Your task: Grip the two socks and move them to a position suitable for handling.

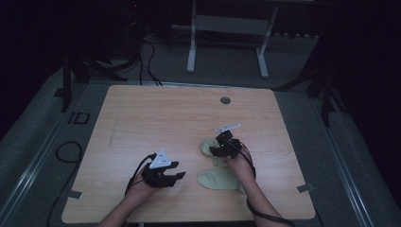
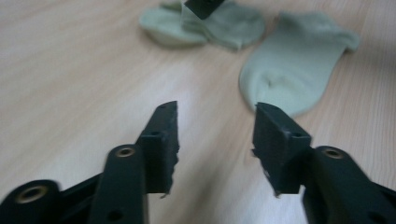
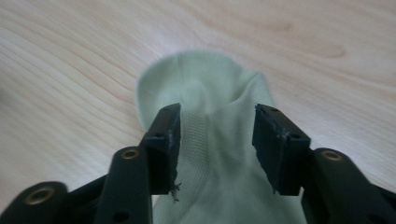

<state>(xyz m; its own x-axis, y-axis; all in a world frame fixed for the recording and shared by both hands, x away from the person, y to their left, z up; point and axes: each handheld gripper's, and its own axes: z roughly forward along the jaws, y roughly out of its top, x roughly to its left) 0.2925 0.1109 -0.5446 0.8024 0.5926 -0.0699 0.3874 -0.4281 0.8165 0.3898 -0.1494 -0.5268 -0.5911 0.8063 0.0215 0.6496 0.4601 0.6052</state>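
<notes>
My right tongs (image 3: 217, 144) are standing apart over the far sock (image 3: 205, 107) — fabric lying between the jaws, unpinched. My left tongs (image 2: 217, 140) are hovering apart above the bare desk (image 2: 70, 70), the near sock (image 2: 294, 70) lying just ahead.

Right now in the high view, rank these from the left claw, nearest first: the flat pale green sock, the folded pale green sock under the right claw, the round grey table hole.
1. Flat pale green sock, just right of the left claw.
2. Folded pale green sock, farther right, beyond it.
3. Round grey table hole, near the far edge.
</notes>
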